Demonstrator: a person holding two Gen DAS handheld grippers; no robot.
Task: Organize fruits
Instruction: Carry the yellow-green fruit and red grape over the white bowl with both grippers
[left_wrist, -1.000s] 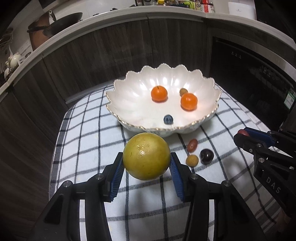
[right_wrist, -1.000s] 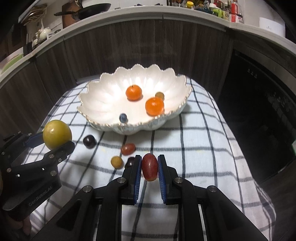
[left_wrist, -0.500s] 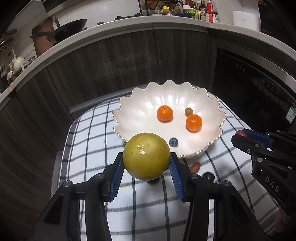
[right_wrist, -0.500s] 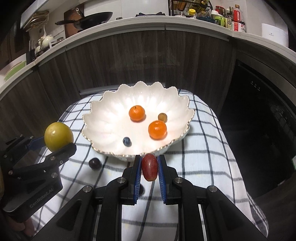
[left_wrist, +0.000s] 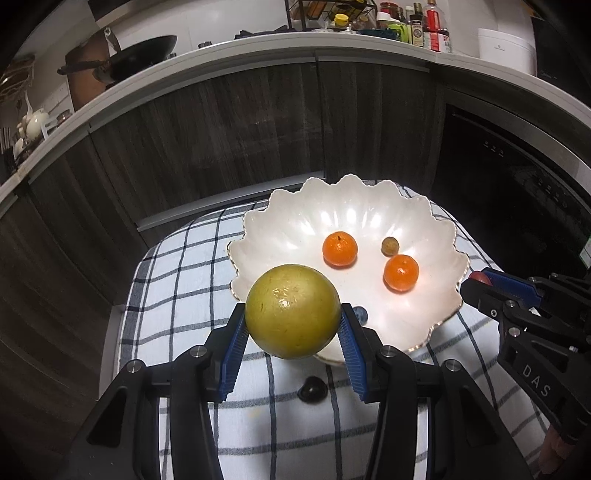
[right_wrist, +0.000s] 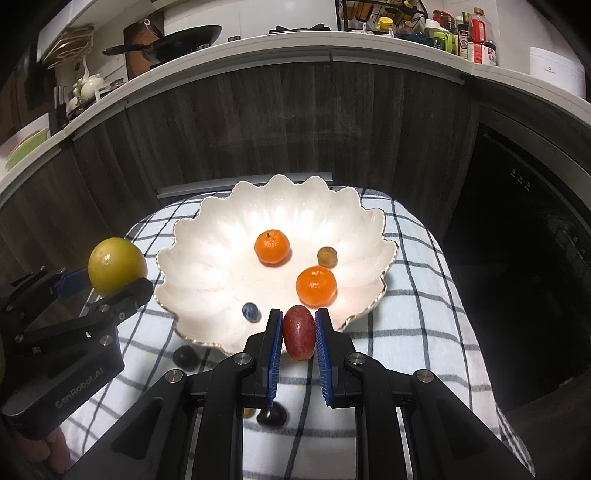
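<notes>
1. Left tool: blue pads clamped on a large yellow-green round fruit, carried clear of the checked cloth and seen over the near-left rim of the white scalloped bowl.
2. Right tool: pads closed on a small red oval fruit, seen at the near rim of the same bowl, right of the blueberry.
3. Bowl contents: two small oranges, one brownish round fruit, the blueberry.
4. Loose on the cloth near the bowl: two dark round fruits; something yellowish is mostly hidden under the right tool.
5. Step in hand, as judged: carrying both fruits to the bowl. Next move calls for bringing each over open bowl floor, lowering, then opening the pads, clear of the oranges.
6. Orientation: the red fruit's long axis runs near-to-far along the fingers, far end toward the bowl. The yellow-green fruit is round, with no long axis to align.
</notes>
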